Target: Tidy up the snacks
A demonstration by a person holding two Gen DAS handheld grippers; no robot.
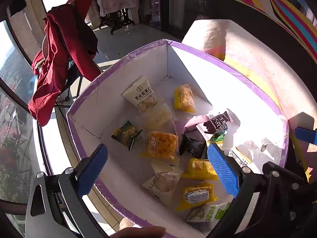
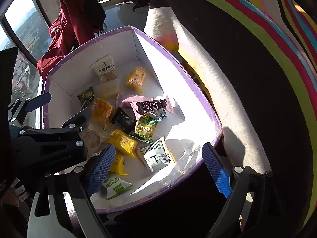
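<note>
A white box with a purple rim (image 1: 227,65) (image 2: 190,73) holds several snack packets. Among them are a cream nut pouch (image 1: 141,94) (image 2: 104,68), yellow packets (image 1: 163,145) (image 2: 121,140), a dark green packet (image 1: 126,133), a pink and brown chocolate packet (image 1: 213,123) (image 2: 150,105) and a white barcode packet (image 2: 156,155). My left gripper (image 1: 156,165) hangs open above the box's near side, nothing between its blue pads. My right gripper (image 2: 158,165) is open too, over the box's near right corner, above the white packet. The left gripper's black body (image 2: 49,138) shows in the right wrist view.
A striped cushioned seat (image 2: 247,69) rises right of the box. A chair draped with red clothing (image 1: 57,59) (image 2: 79,17) stands behind it by large windows (image 1: 11,99). A fingertip (image 1: 138,232) shows at the bottom edge of the left wrist view.
</note>
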